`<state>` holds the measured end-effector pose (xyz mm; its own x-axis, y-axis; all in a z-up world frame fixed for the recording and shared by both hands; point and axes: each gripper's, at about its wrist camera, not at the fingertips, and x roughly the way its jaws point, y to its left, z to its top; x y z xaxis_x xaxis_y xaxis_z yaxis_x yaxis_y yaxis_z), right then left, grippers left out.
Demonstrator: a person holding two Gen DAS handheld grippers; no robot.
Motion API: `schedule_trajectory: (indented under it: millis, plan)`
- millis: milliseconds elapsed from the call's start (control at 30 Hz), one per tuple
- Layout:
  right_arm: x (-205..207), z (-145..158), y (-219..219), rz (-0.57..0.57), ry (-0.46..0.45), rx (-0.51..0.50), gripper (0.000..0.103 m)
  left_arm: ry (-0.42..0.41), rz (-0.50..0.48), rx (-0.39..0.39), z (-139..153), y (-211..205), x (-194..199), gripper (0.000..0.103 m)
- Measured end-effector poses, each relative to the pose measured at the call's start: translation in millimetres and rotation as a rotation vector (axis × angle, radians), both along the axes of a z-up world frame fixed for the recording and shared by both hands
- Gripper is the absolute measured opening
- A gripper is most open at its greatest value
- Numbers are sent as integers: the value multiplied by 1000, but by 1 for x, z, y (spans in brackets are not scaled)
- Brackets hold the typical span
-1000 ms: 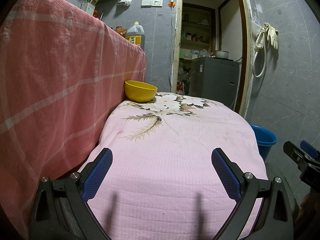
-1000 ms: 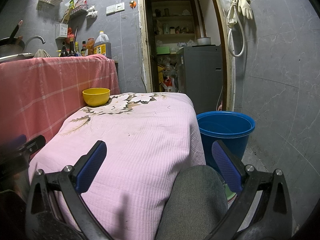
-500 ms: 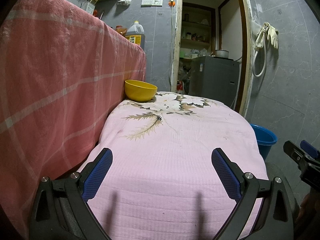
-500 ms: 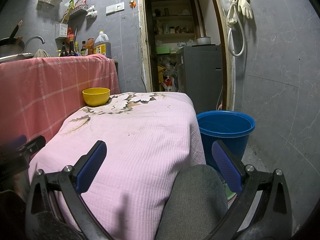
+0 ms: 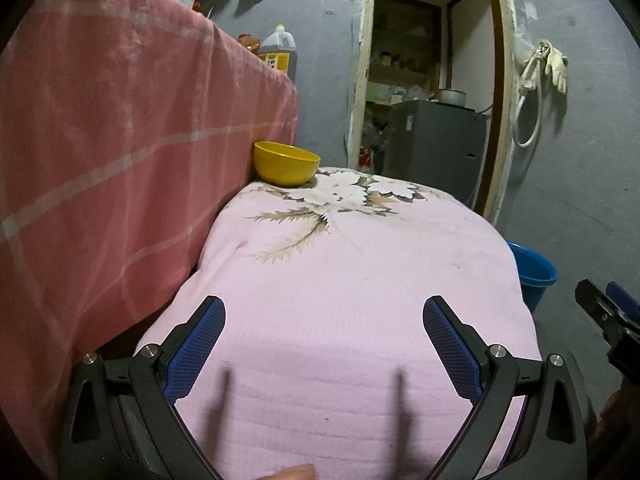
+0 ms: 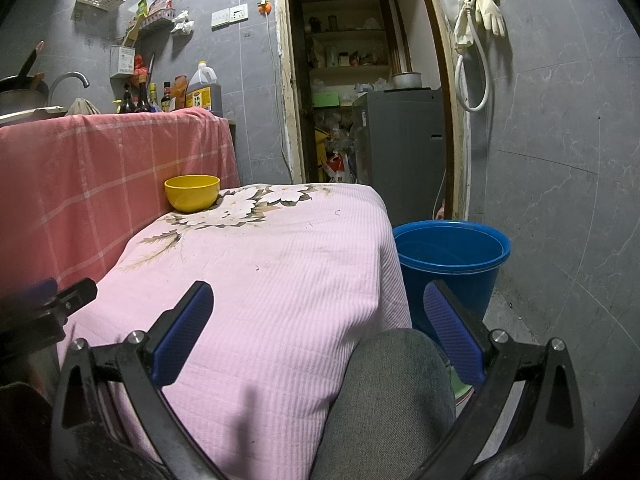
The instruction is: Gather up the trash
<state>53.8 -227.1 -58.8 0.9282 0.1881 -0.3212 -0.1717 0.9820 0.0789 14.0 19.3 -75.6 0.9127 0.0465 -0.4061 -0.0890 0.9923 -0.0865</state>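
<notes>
we hold the left gripper (image 5: 323, 316) low over the near edge of the pink ribbed cloth with a flower print (image 5: 360, 280) that covers the table; its blue-padded jaws stand wide apart with nothing between them. the right gripper (image 6: 318, 304) hangs at the cloth's near right corner, jaws likewise spread and empty, and a grey-trousered knee (image 6: 392, 400) hides the floor between them.

we cannot make out any trash on the cloth in either view; a few small dark specks mark it, too small to tell what they are. the round yellow plastic bowl (image 5: 286, 162) sits at the far left corner, touching the pink checked cloth (image 5: 120, 140) that hangs from the higher counter beside it.

the round blue plastic bucket (image 6: 452, 256) stands on the floor just beside the cloth's right edge. the right view shows its whole open mouth, though what lies inside is too dark to tell; the left view catches only a slice of its rim, cut off by the cloth. only the right view shows the counter top with its bottles (image 6: 160, 96) and the curved tap (image 6: 68, 82). each view catches the other gripper's tip at its border.
</notes>
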Motion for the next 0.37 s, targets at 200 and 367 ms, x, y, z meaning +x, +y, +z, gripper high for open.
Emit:
schedule_trajectory:
  millis: [200, 367]
  plan:
    - [0, 0, 0, 0, 1, 0, 103, 3, 0, 13, 4, -1, -2, 97]
    - [-1, -1, 0, 0, 1, 0, 103, 2, 0, 18, 4, 0, -2, 97]
